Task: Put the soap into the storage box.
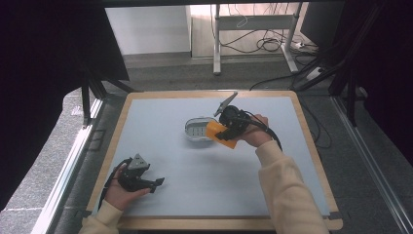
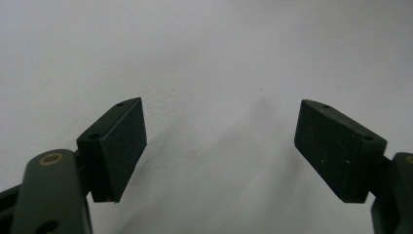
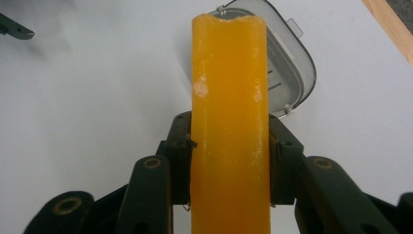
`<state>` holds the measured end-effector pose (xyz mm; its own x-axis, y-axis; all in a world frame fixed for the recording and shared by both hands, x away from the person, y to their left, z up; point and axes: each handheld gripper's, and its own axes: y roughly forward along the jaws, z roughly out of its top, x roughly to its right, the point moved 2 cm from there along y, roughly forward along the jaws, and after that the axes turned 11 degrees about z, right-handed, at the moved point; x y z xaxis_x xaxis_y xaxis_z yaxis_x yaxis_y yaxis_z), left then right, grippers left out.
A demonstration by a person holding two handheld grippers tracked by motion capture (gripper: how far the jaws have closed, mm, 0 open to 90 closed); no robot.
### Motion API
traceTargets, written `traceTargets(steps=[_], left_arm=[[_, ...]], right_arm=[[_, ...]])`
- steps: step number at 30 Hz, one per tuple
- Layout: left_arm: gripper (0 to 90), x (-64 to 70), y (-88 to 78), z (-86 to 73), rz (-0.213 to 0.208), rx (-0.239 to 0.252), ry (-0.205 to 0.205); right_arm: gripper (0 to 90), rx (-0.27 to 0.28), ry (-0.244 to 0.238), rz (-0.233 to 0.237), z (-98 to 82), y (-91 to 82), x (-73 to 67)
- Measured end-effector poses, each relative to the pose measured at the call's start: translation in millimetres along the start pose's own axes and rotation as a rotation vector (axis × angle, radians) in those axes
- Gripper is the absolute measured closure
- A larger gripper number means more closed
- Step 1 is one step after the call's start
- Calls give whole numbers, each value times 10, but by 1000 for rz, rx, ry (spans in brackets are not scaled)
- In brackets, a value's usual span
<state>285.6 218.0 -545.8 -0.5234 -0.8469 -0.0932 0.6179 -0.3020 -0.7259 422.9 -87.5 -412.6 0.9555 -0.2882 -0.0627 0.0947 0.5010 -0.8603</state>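
right gripper [image 3: 229, 165] clamped on the orange bar [image 3: 230, 122] just beside the clear tray [image 1: 198, 130], keep it level going in; left gripper [image 2: 219, 146] wide open, empty.

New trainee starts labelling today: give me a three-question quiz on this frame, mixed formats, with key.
1. True or false: the right tool is clamped on the orange rectangular block.
2. Multiple choice: the left tool is (A) shut on the block, (B) open with nothing between its jaws, (C) gripping the dish.
3. Short answer: what lies on the pale blue-grey table mat just beyond the far end of the block?

Key
1. True: the jaws press on both long sides of the block.
2. B: it rests in the hand near the front left of the mat.
3. The clear oval plastic dish with a slotted bottom.
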Motion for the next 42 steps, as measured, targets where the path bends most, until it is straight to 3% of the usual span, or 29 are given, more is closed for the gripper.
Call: traceTargets(steps=[25,42], left_arm=[[190,-5,7,-1,-5,-3,5],[191,-11,1,-8,-3,-5,2]], right_arm=[[617,-1,-34,-2,247,42,228],[616,-32,-67,37,415,241,319]])
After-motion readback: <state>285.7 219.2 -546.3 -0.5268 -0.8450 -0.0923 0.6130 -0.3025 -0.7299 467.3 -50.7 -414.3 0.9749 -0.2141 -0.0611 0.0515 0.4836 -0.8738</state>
